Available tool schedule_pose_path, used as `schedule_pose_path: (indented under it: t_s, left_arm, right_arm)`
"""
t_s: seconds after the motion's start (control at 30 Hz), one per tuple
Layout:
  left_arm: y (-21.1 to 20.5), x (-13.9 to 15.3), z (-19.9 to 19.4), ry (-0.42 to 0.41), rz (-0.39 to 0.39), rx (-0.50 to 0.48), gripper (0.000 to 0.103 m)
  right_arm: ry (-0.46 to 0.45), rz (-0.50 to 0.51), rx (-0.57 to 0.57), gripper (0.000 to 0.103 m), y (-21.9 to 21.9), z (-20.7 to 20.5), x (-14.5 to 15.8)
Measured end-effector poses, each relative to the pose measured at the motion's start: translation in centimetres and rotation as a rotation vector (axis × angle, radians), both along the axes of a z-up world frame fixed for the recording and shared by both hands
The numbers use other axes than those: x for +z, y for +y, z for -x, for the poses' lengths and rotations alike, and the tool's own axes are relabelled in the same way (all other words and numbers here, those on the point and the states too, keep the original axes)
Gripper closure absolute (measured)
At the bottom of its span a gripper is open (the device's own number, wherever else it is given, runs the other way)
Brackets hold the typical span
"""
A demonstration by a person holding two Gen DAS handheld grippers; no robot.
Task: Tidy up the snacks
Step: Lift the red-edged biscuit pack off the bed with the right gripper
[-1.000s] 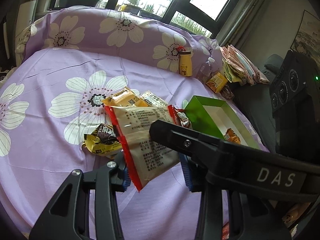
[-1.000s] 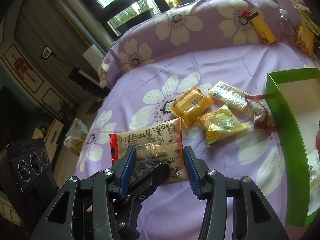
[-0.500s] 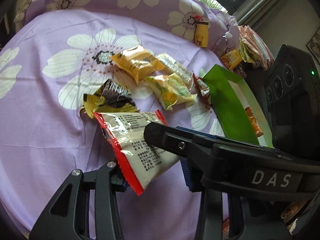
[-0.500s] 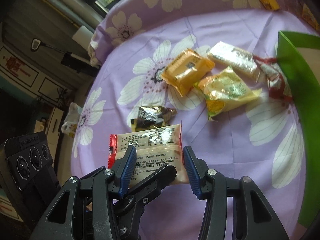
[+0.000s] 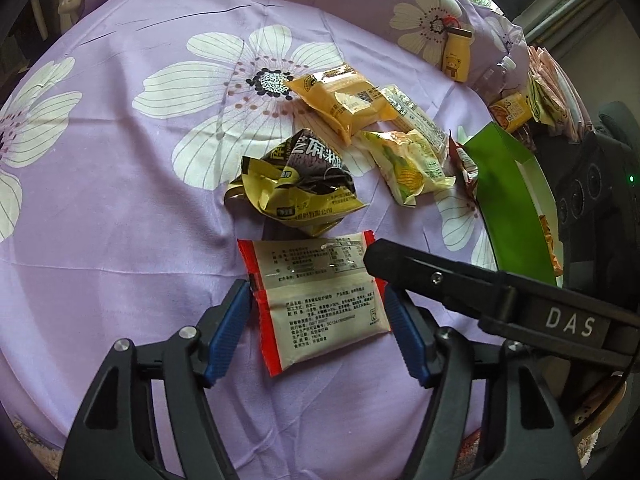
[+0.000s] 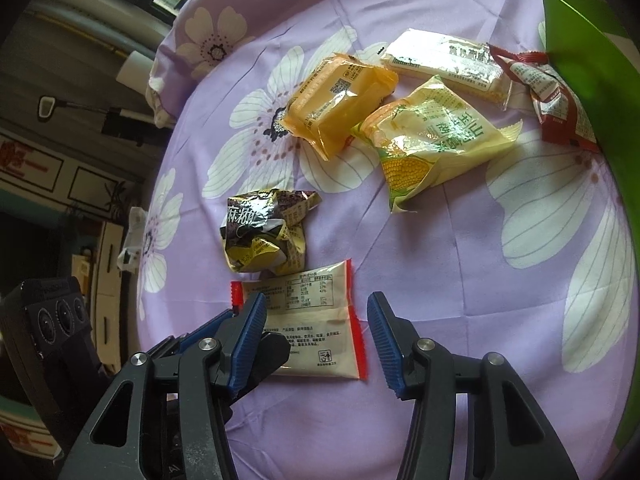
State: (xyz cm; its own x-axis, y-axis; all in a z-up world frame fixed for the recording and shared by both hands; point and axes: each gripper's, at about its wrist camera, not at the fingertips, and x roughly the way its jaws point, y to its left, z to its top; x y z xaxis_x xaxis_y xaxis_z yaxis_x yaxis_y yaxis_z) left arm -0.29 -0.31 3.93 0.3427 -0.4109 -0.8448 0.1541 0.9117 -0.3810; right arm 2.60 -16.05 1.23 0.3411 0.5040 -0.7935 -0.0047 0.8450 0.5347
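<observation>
Left gripper [image 5: 318,320]: jaws opening; the blue pads stand at either side edge of the red-edged packet, which lies between them. I cannot tell if the pads touch it.
Right gripper [image 6: 316,340]: jaws apart, not pressing anything. One finger [image 5: 432,276] reaches over the packet's right edge in the left wrist view.
Red-edged packet [image 5: 320,300]: cream back with printed text, lying flat on the purple floral cloth [image 5: 120,220], nearest of all the snacks.
Crumpled wrapper [image 5: 298,184]: black and yellow, just beyond the packet's far edge, nearly touching it.
Corn snack bag [image 5: 408,164]: pale yellow, beyond the packet and to its right.
Orange packet [image 5: 340,100]: farther than the corn bag, overlapping it slightly.
Clear-wrapped bar [image 5: 416,116]: just beside the orange packet, on its right.
Dark red sachet [image 6: 556,100]: against the wall of the green box.
Green box [image 5: 508,208]: right of the packet, well apart from it.
Yellow bottle [image 5: 456,58]: farthest, by the cloth's raised far edge.
</observation>
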Motion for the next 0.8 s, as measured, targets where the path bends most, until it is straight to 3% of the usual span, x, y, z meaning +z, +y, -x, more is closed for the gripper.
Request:
schedule_pose_path:
  t_s: [0.17, 0.47, 0.8]
  left_arm:
    - [0.1, -0.5, 0.0, 0.021, -0.033, 0.011, 0.034]
    - [-1.2, -0.5, 0.3, -0.018, -0.078, -0.015, 0.038]
    - [-1.6, 0.8, 1.0, -0.085, -0.078, -0.021, 0.041]
  right_arm:
    - [0.046, -0.013, 0.000, 0.050, 0.2, -0.1, -1.1]
    - [0.047, -0.033, 0.034, 0.050, 1.5, 0.0, -1.4]
    - [-0.035, 0.043, 0.038, 0.050, 2.5, 1.3, 1.1]
